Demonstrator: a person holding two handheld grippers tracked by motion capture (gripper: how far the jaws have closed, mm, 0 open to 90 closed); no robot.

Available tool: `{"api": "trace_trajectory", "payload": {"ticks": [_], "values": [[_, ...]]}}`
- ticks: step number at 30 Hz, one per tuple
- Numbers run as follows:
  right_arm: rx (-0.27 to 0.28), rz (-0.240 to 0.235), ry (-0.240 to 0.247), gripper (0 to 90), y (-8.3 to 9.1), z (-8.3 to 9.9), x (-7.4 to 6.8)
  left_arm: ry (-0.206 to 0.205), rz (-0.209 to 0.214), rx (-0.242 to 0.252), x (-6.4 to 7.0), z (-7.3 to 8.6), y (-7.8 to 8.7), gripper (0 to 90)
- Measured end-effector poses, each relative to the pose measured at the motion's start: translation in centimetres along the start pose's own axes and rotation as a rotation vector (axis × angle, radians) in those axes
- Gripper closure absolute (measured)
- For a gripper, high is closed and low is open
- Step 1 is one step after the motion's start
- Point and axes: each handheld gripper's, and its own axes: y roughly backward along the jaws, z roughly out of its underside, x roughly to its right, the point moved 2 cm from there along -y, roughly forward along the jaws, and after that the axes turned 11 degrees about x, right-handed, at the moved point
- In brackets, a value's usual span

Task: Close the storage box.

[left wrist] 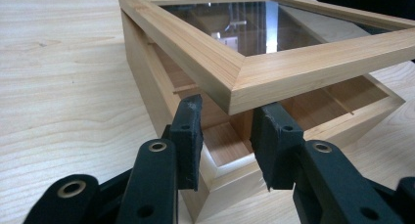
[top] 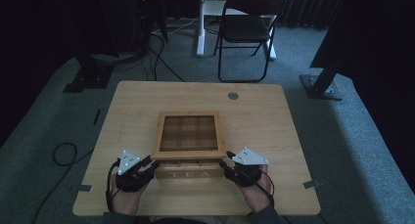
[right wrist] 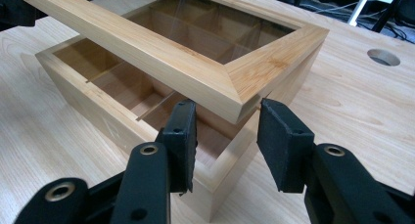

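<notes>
Left tool [top: 147, 164] and right tool [top: 228, 164], both open, straddle front corners of the raised glass-paned wooden lid [top: 188, 131] over the tea box [top: 188, 174].

Light wood tea box [top: 188, 174] (pale lettering), black grippers [top: 133, 172]

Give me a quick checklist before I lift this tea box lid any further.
1. Lid front edge raised off the box: ok.
2. Left tongs at the lid's front left corner, jaws open on either side of it: ok.
3. Right tongs at the front right corner, jaws open: ok.
4. Firm grip on the lid: not ok, neither pair is closed on it.
5. Back of the lid held by hinges: cannot tell.
6. Box sits flat on the table: ok.
</notes>
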Motion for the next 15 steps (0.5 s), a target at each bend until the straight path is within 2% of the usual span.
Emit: {"api": "trace_trajectory", "payload": {"ticks": [15], "values": [[-0.020, 0.001, -0.011, 56.3, -0.14, 0.84, -0.10, -0.007, -0.013, -0.024, 0.00, 0.87, -0.23, 61.6]]}}
